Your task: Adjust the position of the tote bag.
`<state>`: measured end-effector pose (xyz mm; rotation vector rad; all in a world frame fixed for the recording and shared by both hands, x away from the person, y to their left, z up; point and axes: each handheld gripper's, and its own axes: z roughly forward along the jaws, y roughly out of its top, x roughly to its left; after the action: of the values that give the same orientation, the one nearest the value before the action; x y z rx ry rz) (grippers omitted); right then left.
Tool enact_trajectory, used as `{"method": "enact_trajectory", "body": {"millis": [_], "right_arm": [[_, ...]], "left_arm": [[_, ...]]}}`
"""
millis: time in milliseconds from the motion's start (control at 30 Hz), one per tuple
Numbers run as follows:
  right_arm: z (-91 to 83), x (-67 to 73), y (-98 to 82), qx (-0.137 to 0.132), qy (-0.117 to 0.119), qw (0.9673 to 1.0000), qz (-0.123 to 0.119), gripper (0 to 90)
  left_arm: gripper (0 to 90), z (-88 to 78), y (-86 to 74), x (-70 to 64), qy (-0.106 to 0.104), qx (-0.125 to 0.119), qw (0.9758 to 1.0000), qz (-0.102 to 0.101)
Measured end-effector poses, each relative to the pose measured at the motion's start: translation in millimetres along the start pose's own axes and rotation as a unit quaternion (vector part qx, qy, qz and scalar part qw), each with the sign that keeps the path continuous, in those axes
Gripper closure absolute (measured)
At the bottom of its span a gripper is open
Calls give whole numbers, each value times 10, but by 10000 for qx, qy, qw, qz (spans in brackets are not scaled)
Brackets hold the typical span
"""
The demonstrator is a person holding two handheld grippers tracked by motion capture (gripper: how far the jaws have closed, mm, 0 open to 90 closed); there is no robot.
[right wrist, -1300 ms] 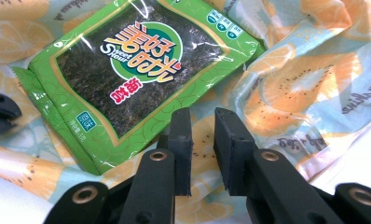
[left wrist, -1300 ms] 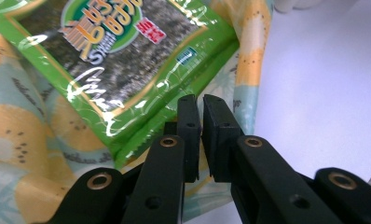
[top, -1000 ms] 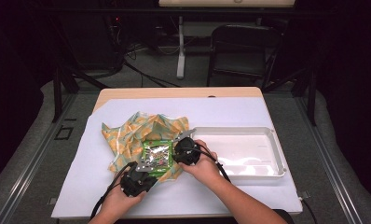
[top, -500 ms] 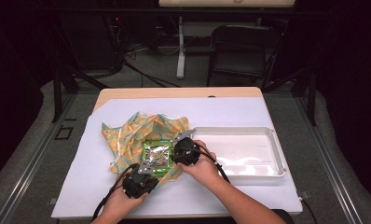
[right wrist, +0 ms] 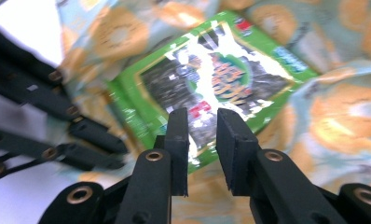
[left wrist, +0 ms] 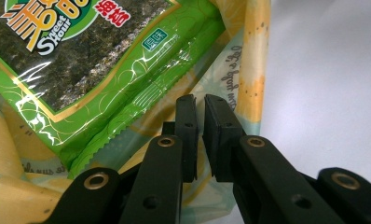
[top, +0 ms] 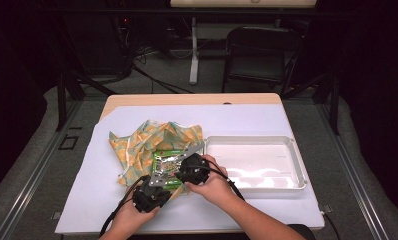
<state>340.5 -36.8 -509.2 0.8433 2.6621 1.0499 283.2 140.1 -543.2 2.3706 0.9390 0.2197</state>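
A green seaweed snack packet (top: pixel 166 167) lies on a crumpled orange-and-pale-blue patterned cloth (top: pixel 147 142) on the white table cover. My left gripper (top: pixel 152 196) is at the cloth's near edge. In the left gripper view its jaws (left wrist: pixel 200 135) stand a narrow slit apart over the cloth (left wrist: pixel 249 60), just past the packet's (left wrist: pixel 104 60) serrated corner, with nothing seen pinched. My right gripper (top: pixel 193 169) hovers over the packet's right side. Its jaws (right wrist: pixel 202 140) are apart above the packet (right wrist: pixel 221 74), gripping nothing.
A white plastic tray (top: pixel 297 165) sits right of the cloth, close to my right hand. The left gripper's black fingers (right wrist: pixel 95 135) cross the left of the right gripper view, near the packet. A dark chair and stands are beyond the table's far edge.
My right gripper has shifted slightly above the packet. The left hand, cloth and packet stay where they were.
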Motion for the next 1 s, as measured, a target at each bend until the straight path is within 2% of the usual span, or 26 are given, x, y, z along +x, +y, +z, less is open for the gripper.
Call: {"method": "enact_trajectory", "body": {"millis": [67,400,767,867,1000], "right_arm": [[4,37,-26,29,6,10000,-78,752],[-20,74,-210,187,-81,9998,-37,759],[-23,75,-393,157,-194,9996,139,768],[-13,67,-412,159,-227,9995,154,768],[-13,51,-415,159,-245,9994,175,766]], "left_arm": [[839,-1,-2,1,-9,-5,10000,-9],[836,-5,-3,8,-4,-31,10000,-30],[824,-43,-8,25,4,-103,9999,-106],[807,-102,1,50,17,-214,9997,-141],[775,-222,25,143,74,-420,9986,-318]]}}
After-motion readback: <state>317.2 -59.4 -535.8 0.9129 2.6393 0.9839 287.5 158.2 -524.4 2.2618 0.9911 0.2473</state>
